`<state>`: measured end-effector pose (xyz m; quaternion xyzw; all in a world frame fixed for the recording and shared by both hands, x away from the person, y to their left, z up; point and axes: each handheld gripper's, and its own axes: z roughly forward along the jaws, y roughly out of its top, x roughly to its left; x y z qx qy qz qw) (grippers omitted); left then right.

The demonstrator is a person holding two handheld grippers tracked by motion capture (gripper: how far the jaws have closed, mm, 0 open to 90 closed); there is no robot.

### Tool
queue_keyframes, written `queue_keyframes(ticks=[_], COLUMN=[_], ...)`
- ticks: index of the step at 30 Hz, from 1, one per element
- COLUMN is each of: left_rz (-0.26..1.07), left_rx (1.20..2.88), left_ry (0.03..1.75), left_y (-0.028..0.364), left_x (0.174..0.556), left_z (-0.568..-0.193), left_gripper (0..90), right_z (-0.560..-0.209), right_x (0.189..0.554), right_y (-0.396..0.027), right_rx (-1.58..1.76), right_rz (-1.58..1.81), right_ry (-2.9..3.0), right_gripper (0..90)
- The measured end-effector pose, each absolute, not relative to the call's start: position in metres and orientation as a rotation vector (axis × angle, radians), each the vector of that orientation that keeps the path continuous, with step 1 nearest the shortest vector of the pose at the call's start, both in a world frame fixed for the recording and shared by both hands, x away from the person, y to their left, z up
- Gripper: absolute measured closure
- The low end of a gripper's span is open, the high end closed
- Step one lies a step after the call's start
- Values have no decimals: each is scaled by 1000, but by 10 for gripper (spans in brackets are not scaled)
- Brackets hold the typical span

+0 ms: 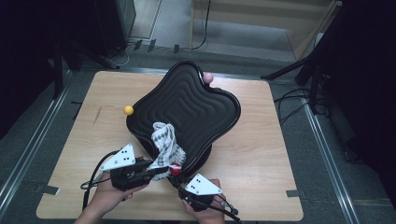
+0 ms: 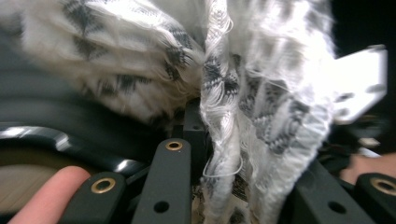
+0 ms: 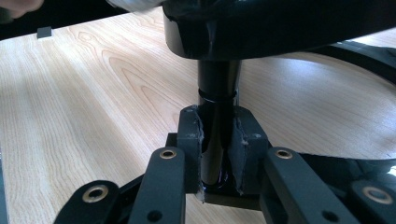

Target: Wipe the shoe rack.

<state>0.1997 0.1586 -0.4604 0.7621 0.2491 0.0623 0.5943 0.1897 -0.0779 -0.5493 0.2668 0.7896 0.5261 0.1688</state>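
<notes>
Cloth [image 1: 166,144] lies draped over the near edge of the black seat [image 1: 187,109], at the middle of the table [image 1: 261,154]. We judge the step in hand to be wiping the seat: the left gripper [image 1: 156,171] holds the cloth clamped between its jaws, as its own view confirms [image 2: 243,121], while the right gripper [image 1: 182,189] is clamped on the seat's black post [image 3: 217,116], steadying it. The next move calls for dragging the cloth across the quilted top without loosening either grip, and keeping the post pinned so the seat does not swivel. Count, left to right: one yellow ball [image 1: 128,110], one cloth, one seat, one pink ball [image 1: 207,77]; two grippers.
</notes>
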Motion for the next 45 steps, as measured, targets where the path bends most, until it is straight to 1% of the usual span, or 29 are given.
queue_keyframes(ticks=[3, 5, 6, 8, 10, 14, 17, 20, 22, 24, 26, 31, 33, 40, 45], left_rz=[117, 51, 68, 91, 62, 103, 96, 150, 145, 169, 206, 238, 231, 214, 239], left_rx=[1767, 1760, 1768, 1773, 1731, 1731, 1700, 1700, 1691, 1703, 1701, 1625, 1610, 1530, 1488], left_ry=[506, 458, 461, 518, 562, 637, 612, 607, 650, 729, 769, 771, 784, 856, 901], left_y=[156, 154, 153, 153, 159, 171, 174, 167, 164, 158, 153, 158, 162, 174, 182], left_x=[193, 190, 189, 191, 196, 198, 186, 168, 163, 158, 155, 156, 158, 169, 179], left_z=[-454, -455, -457, -461, -465, -474, -485, -503, -514, -528, -534, -529, -529, -527, -526], left_gripper=[750, 749, 749, 752, 764, 766, 764, 754, 762, 772, 773, 776, 776, 780, 775], right_z=[-549, -549, -549, -549, -549, -549, -549, -549, -549, -549, -548, -548, -548, -548, -548], right_x=[190, 190, 190, 190, 190, 190, 190, 190, 190, 190, 190, 190, 190, 191, 192], right_y=[-78, -78, -78, -78, -78, -78, -78, -78, -78, -78, -78, -78, -78, -79, -81], right_rx=[760, 760, 761, 761, 764, 763, 766, 772, 774, 777, 780, 772, 774, 779, 787], right_rz=[1497, 1497, 1498, 1496, 1497, 1495, 1497, 1500, 1496, 1492, 1491, 1491, 1493, 1490, 1485], right_ry=[2245, 2242, 2243, 2242, 2241, 2242, 2243, 2244, 2242, 2241, 2245, 2249, 2249, 2247, 2242], right_gripper=[760, 760, 760, 760, 760, 760, 760, 760, 760, 760, 761, 761, 761, 761, 761])
